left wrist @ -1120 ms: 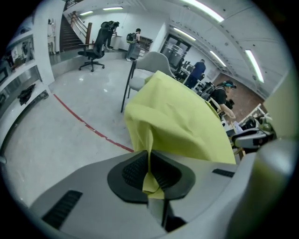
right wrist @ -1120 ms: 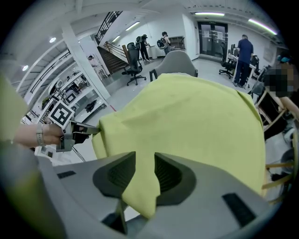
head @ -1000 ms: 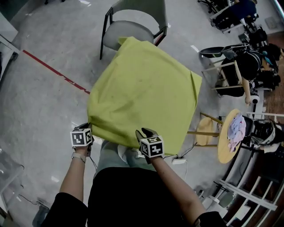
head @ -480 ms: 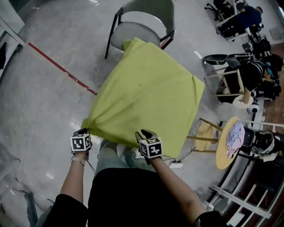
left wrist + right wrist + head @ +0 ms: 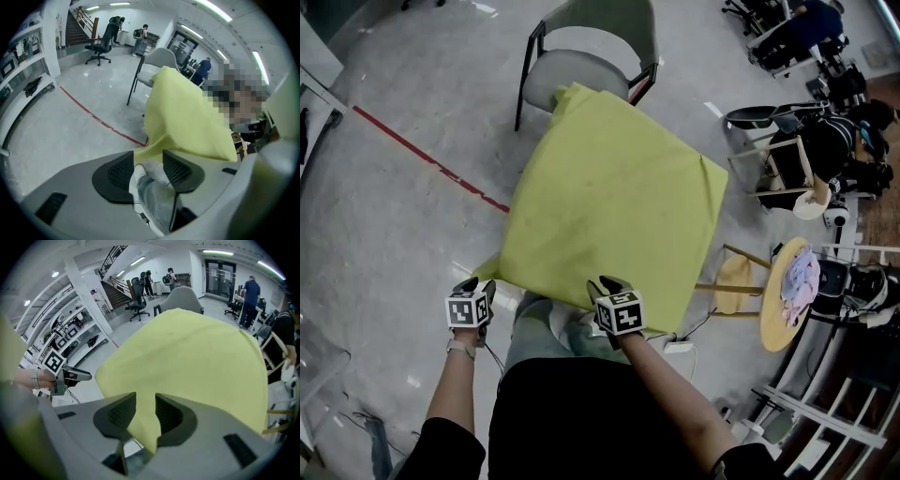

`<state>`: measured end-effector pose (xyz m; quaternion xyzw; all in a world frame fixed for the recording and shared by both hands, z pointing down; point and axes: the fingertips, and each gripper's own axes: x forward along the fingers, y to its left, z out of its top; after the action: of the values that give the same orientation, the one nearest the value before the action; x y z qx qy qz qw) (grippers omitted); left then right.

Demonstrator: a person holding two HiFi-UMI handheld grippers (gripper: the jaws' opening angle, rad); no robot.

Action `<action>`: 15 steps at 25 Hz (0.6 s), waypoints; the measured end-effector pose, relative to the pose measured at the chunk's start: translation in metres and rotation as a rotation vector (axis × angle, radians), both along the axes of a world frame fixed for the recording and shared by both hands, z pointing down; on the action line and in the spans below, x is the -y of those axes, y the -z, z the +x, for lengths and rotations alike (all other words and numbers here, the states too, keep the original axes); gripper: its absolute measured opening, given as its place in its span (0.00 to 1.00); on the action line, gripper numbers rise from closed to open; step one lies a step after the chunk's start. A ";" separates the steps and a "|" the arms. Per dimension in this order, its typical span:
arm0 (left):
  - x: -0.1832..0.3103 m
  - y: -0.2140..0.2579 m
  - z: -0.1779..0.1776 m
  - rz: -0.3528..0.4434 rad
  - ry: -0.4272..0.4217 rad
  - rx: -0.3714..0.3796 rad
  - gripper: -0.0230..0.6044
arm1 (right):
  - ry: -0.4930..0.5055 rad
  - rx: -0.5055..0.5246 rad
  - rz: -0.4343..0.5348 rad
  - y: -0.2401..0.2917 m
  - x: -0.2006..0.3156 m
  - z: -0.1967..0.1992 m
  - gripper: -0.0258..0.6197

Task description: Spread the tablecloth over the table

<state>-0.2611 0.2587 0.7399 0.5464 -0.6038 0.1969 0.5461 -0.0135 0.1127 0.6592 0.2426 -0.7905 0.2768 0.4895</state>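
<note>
**Left hand-held gripper** (image 5: 477, 286) (image 5: 148, 155): the jaws stand about half apart and have just been opening. Nothing is pinched. The pointed near-left corner of the tablecloth (image 5: 614, 202) (image 5: 183, 112) (image 5: 197, 362) hangs just beyond the jaw tips. The person's trouser leg (image 5: 154, 197) shows through the gap.

**Right hand-held gripper** (image 5: 607, 281) (image 5: 145, 397): the jaws are closed to a narrow gap on a fold of the tablecloth's near hem. The fold passes between the pads and hangs below them.

**Tablecloth:** it is yellow-green and roughly square (no clear long axis), and it is draped over the table, whose top it hides altogether. In the head view it lies as a diamond. One corner points away toward the grey chair (image 5: 591, 47) at the table's far corner. The opposite side falls over the near edge in front of the person. The top lies flat with slight creases.

**Surroundings:** a red line (image 5: 431, 161) crosses the floor (image 5: 384, 216) beyond the table's left edge. To the right, a dark pan (image 5: 750, 111) sits on a wooden stand (contents not discernible). A round wooden top (image 5: 773, 328) carries a bundle of pale cloth (image 5: 799, 277).
</note>
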 end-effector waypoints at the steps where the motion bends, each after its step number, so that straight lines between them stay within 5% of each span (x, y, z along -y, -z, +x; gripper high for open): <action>1: 0.006 0.004 0.000 0.010 -0.009 0.006 0.34 | -0.006 0.001 0.001 0.000 0.002 0.001 0.24; 15: 0.106 0.054 0.015 0.137 -0.271 0.049 0.34 | -0.203 0.020 0.075 0.013 0.057 0.029 0.24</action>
<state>-0.2463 0.1524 0.6857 0.6538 -0.5496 0.2402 0.4613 0.0151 0.0562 0.6458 0.3370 -0.7764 0.2977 0.4416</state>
